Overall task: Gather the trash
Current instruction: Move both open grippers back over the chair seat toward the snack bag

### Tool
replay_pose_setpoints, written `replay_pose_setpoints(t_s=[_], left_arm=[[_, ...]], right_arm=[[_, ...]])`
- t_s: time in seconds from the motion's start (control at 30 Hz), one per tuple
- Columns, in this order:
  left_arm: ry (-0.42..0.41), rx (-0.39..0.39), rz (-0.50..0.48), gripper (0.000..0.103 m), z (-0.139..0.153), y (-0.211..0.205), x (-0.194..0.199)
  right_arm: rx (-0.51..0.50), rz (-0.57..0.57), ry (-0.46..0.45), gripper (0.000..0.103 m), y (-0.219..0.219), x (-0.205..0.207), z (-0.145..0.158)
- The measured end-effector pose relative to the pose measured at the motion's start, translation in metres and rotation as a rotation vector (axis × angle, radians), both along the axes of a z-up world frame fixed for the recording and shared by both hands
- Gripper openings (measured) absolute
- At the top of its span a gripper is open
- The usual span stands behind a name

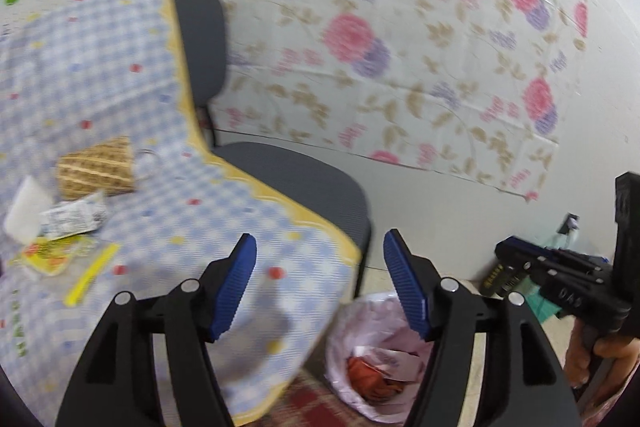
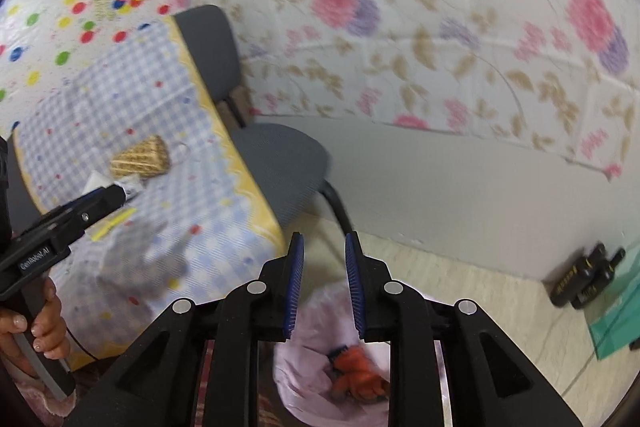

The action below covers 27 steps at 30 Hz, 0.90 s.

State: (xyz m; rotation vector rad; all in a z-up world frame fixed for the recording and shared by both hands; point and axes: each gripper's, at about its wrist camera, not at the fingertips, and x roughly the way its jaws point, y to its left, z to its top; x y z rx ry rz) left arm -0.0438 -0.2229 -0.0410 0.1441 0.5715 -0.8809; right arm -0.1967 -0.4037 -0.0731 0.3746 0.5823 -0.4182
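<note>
Blue-checked cloth table cover (image 1: 152, 99) with yellow scalloped edge, matt. Grey fabric office chair (image 1: 296, 179), fine woven texture. Thin pink plastic bin bag (image 1: 372, 359), slightly glossy, crinkled. Tan woven straw wedge-shaped basket (image 1: 96, 167), rough. Ribbed blue rubbery pads (image 1: 236, 283) on matt black plastic left gripper (image 1: 320, 287).

Legible text, item one: "GenRobot.AI" in white letters on the black body of the left gripper (image 2: 100, 201), seen in the right wrist view beside the checked tablecloth (image 2: 132, 99). Item two: white characters reading roughly "DAS" on the black body of the right gripper (image 1: 510, 261), seen in the left wrist view; the reading is uncertain. Printing also shows on the crumpled wrapper (image 1: 74, 219), on the yellow packet (image 1: 48, 255) and in yellow on the black devices (image 2: 586, 275) by the wall, all too blurred to read.
</note>
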Motion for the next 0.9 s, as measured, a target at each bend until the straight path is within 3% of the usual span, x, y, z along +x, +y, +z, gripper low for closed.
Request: replay_pose_setpoints(t_s=[0.3, 0.63, 0.9], left_arm=[[-0.042, 0.023, 0.197, 0.065, 0.018, 0.067, 0.027], [-0.072, 0.065, 0.458, 0.069, 0.039, 0.147, 0.065], [-0.027, 0.115, 0.579, 0.072, 0.022, 0.189, 0.086]], right_arm=[[-0.048, 0.2, -0.046, 0.024, 0.045, 0.06, 0.031], [-0.072, 0.387, -0.048, 0.029, 0.094, 0.123, 0.042], [-0.051, 0.485, -0.047, 0.032, 0.121, 0.172, 0.035]])
